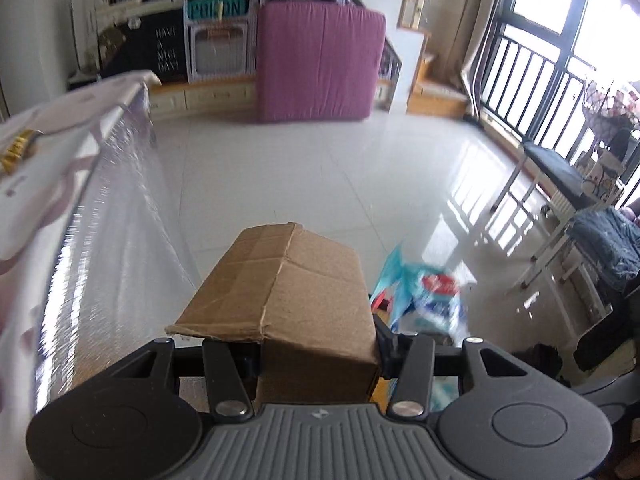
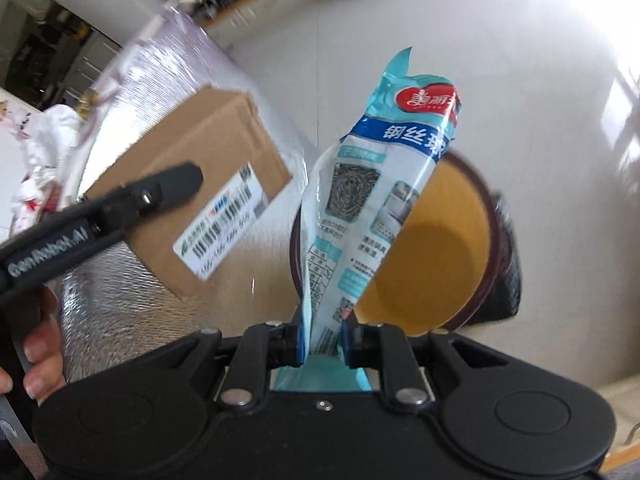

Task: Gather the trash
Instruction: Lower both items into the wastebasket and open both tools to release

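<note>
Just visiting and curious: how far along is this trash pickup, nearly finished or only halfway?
Midway, by the look of it. Done: both pieces are picked up. In hand: the left gripper is shut on a cardboard box, and the right gripper pinches a blue plastic wrapper. Left: dropping them into the round bin below. Crumpled white scraps on the table may follow.

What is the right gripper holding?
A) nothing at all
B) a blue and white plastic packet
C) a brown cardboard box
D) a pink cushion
B: in the right wrist view the right gripper is pinched shut on the bottom of the blue and white plastic packet, while the cardboard box is in the left gripper.
</note>
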`<state>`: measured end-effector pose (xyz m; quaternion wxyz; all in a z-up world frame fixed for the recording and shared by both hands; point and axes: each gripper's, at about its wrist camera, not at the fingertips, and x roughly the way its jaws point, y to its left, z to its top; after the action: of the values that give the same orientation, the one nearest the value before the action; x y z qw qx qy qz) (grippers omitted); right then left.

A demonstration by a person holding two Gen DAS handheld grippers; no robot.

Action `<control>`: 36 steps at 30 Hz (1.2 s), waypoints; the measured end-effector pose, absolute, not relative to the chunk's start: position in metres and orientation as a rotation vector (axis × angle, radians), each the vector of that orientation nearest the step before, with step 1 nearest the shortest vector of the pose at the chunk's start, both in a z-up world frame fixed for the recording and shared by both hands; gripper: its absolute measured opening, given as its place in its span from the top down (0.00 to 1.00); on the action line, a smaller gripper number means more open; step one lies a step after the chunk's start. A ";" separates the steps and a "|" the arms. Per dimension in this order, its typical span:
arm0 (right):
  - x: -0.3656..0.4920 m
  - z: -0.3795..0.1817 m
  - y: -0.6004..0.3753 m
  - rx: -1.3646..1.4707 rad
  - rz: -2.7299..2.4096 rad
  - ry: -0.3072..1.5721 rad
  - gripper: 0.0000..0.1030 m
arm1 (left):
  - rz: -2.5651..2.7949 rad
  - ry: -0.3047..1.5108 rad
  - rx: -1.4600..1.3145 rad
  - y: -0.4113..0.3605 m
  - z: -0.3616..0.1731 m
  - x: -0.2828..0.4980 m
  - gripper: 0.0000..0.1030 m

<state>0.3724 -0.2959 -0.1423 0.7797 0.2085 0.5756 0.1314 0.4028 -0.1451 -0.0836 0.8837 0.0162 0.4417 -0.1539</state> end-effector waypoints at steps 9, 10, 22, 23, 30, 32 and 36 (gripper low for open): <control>0.404 -0.220 -0.287 0.633 0.349 1.595 0.83 | -0.376 1.102 0.026 -0.156 -0.129 0.442 0.51; 0.406 -0.228 -0.286 0.647 0.347 1.626 0.82 | -0.385 1.123 0.026 -0.158 -0.134 0.444 0.51; 0.453 -0.283 -0.301 0.627 0.186 1.729 0.70 | -0.417 1.347 0.015 -0.166 -0.198 0.485 0.51; 0.461 -0.281 -0.307 0.602 0.173 1.718 0.70 | -0.412 1.363 0.009 -0.163 -0.204 0.488 0.51; 0.478 -0.279 -0.327 0.625 0.083 1.618 0.65 | -0.375 1.435 0.029 -0.163 -0.236 0.501 0.51; 0.480 -0.279 -0.330 0.651 0.062 1.585 0.65 | -0.370 1.435 0.039 -0.165 -0.243 0.505 0.50; 0.480 -0.278 -0.339 0.692 0.014 1.540 0.66 | -0.367 1.435 0.010 -0.166 -0.253 0.508 0.48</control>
<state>0.4801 -0.3389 -0.2781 0.6643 0.3066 0.6817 0.0063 0.5084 -0.1663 -0.2526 0.7381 0.0044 0.6536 -0.1673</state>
